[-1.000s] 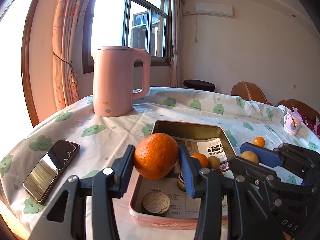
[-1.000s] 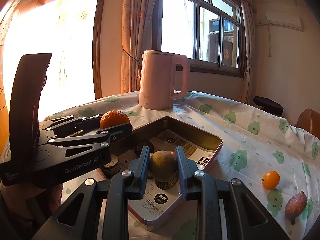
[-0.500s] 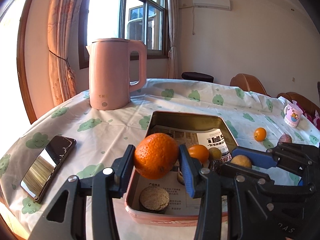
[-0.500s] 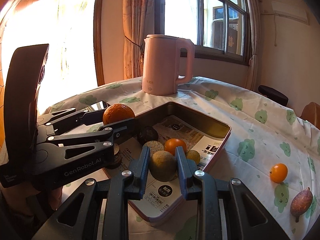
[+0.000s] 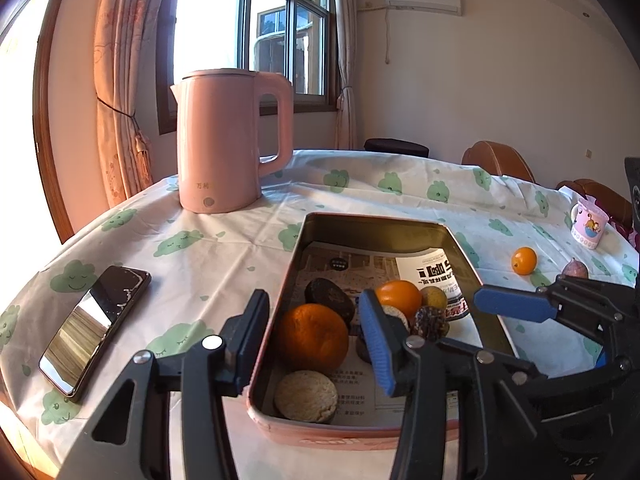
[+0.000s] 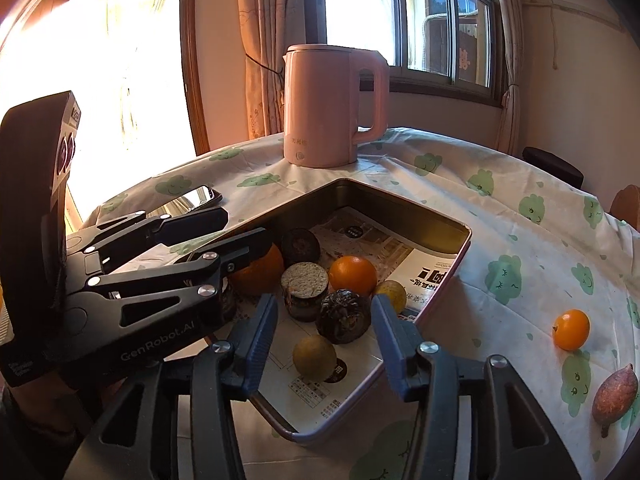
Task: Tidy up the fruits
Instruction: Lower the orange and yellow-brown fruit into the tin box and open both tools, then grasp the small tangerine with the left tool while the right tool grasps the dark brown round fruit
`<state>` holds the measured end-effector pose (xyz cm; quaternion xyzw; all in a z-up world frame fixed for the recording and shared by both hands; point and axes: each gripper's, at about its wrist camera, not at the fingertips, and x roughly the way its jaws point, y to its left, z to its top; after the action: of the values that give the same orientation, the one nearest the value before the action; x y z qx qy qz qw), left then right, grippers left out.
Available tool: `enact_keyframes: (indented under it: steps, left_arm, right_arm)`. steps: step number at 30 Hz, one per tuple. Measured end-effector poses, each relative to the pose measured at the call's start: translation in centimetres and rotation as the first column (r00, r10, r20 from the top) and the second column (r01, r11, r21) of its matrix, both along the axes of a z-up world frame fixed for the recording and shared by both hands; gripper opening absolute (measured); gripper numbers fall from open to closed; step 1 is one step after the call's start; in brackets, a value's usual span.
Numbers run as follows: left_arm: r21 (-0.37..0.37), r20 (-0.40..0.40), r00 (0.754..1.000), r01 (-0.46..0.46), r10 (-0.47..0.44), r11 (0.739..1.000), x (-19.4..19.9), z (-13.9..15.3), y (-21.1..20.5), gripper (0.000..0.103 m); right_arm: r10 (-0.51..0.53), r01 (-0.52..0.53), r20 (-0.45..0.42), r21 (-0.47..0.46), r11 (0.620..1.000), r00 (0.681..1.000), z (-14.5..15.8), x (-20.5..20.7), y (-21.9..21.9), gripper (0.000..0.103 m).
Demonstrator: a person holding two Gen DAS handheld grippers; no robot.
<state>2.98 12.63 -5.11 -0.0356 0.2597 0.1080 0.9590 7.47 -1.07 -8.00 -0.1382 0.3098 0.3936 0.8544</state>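
A pink metal tin [image 5: 376,220] lined with printed paper holds several fruits and round cakes. My left gripper [image 5: 314,340] hangs over its near left corner with its jaws opening. The big orange [image 5: 312,342] lies in the tin between the pads, touching neither. My right gripper [image 6: 324,336] is over the tin [image 6: 400,200] too, jaws also opening. A green-brown round fruit [image 6: 314,357] rests on the paper below, free of the pads. A small orange [image 6: 571,329] and a brown pointed fruit [image 6: 615,392] lie on the cloth to the right.
A pink kettle [image 5: 224,140] stands behind the tin near the window. A phone [image 5: 94,320] lies on the cloth at the left, and a pink mug [image 5: 588,228] stands at the far right. Chair backs rise beyond the table's far edge.
Both grippers dipped toward the tin and opened. The big orange left the left pads and the green-brown fruit left the right pads; both now lie in the tin.
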Motion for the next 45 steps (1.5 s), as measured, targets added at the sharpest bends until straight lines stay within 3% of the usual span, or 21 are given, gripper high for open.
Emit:
enact_keyframes:
  steps: [5,12,15,17,19,22,24,31,33,34,35,40,45]
  left_arm:
    - [0.004,0.032,1.000,0.001,-0.001,1.000,-0.5,0.7,-0.4,0.070]
    - [-0.005,0.056,0.997,0.052,-0.051,0.999,0.2,2.1,-2.6,0.072]
    - [-0.002,0.058,0.993,0.103,-0.102,0.995,0.9,2.7,-4.6,0.077]
    - [-0.011,0.053,0.987,0.149,-0.149,0.989,1.5,3.0,-6.1,0.079]
    - [-0.023,0.045,0.981,0.190,-0.189,0.982,2.3,3.3,-7.6,0.079]
    - [-0.029,0.021,0.969,0.249,-0.248,0.968,3.7,3.3,-9.9,0.080]
    - [-0.022,0.004,0.964,0.267,-0.267,0.963,4.6,3.2,-11.3,0.080]
    - [-0.007,-0.072,0.948,0.310,-0.310,0.951,7.7,2.2,-14.4,0.080]
    - [0.000,-0.097,0.945,0.315,-0.314,0.949,8.4,1.8,-15.0,0.080]
    - [0.004,-0.106,0.943,0.318,-0.315,0.948,8.8,1.7,-15.2,0.080]
    - [0.006,-0.113,0.940,0.324,-0.321,0.946,9.0,1.5,-15.5,0.080]
    - [-0.029,-0.156,0.926,0.343,-0.344,0.939,10.7,0.7,-16.6,0.080]
    - [-0.037,-0.185,0.915,0.359,-0.359,0.933,12.6,0.4,-18.4,0.079]
  right_arm:
    - [-0.013,0.012,0.023,0.013,1.000,1.000,0.4,-0.4,-0.9,0.058]
    - [-0.115,0.118,0.122,-0.014,0.993,0.986,2.1,0.4,-6.0,0.058]
    - [-0.215,0.221,0.145,-0.025,0.975,0.966,2.9,2.1,-9.9,0.059]
    - [-0.297,0.306,0.154,-0.043,0.951,0.942,3.1,3.5,-12.6,0.065]
    - [-0.358,0.369,0.136,-0.062,0.927,0.924,3.0,4.9,-15.1,0.075]
    - [-0.416,0.424,0.093,-0.078,0.902,0.904,2.4,6.6,-17.9,0.076]
    - [-0.416,0.418,0.040,-0.080,0.905,0.908,1.9,7.5,-18.7,0.076]
    - [-0.422,0.413,-0.029,-0.154,0.898,0.906,0.0,9.4,-18.6,0.076]
    - [-0.433,0.419,-0.045,-0.181,0.890,0.900,-0.5,10.0,-18.6,0.073]
    - [-0.434,0.417,-0.057,-0.187,0.889,0.899,-0.8,10.2,-18.7,0.056]
    - [-0.434,0.415,-0.073,-0.185,0.891,0.898,-0.9,10.5,-18.9,0.052]
    - [-0.462,0.447,-0.084,-0.148,0.882,0.883,-0.4,11.1,-20.0,0.052]
    - [-0.561,0.553,-0.030,-0.132,0.823,0.827,0.3,12.2,-21.8,0.052]
